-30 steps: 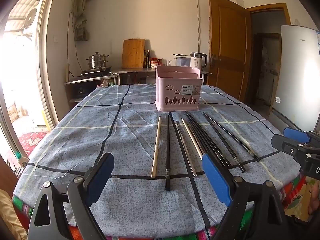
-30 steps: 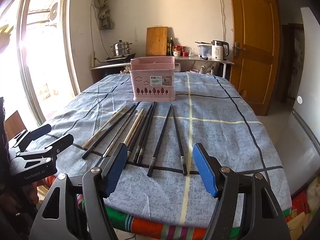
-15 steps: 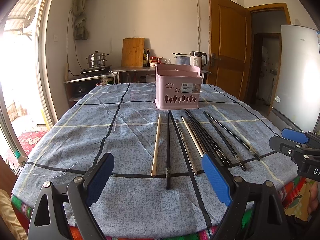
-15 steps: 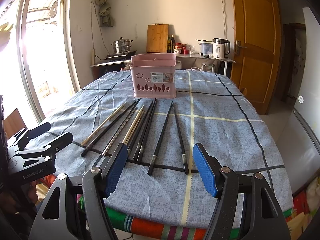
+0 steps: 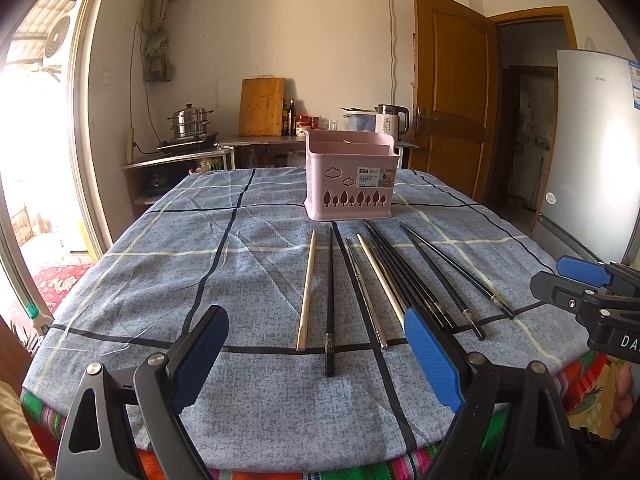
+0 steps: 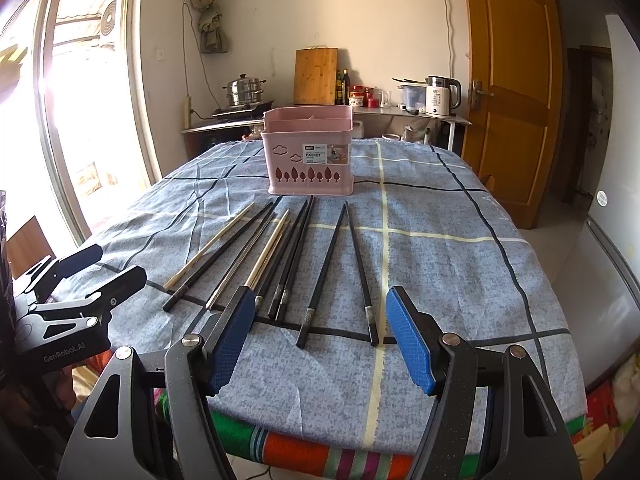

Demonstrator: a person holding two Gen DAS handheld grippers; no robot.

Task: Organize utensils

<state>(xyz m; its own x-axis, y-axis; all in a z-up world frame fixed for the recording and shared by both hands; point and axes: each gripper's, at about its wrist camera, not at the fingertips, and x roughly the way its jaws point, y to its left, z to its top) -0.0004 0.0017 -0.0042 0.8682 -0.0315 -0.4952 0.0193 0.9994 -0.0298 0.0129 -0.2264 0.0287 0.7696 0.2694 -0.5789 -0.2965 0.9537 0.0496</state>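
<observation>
A pink utensil basket (image 5: 351, 176) stands upright at the far middle of the table; it also shows in the right wrist view (image 6: 309, 156). Several chopsticks lie in a row in front of it: a pale wooden one (image 5: 306, 290), black ones (image 5: 330, 300) and a metal one (image 5: 366, 290); in the right wrist view black ones (image 6: 322, 270) and pale ones (image 6: 266, 254) show. My left gripper (image 5: 316, 364) is open and empty above the table's near edge. My right gripper (image 6: 320, 338) is open and empty, over the near ends of the black chopsticks.
The table wears a blue checked cloth (image 5: 160, 280). Behind it a counter holds a steel pot (image 5: 189, 122), a cutting board (image 5: 262, 106) and a kettle (image 5: 390, 120). A wooden door (image 5: 452, 100) and a fridge (image 5: 592, 152) stand on the right.
Both views show the basket slightly lower in frame than before, a small shift of both grippers. Nothing on the table has moved.
</observation>
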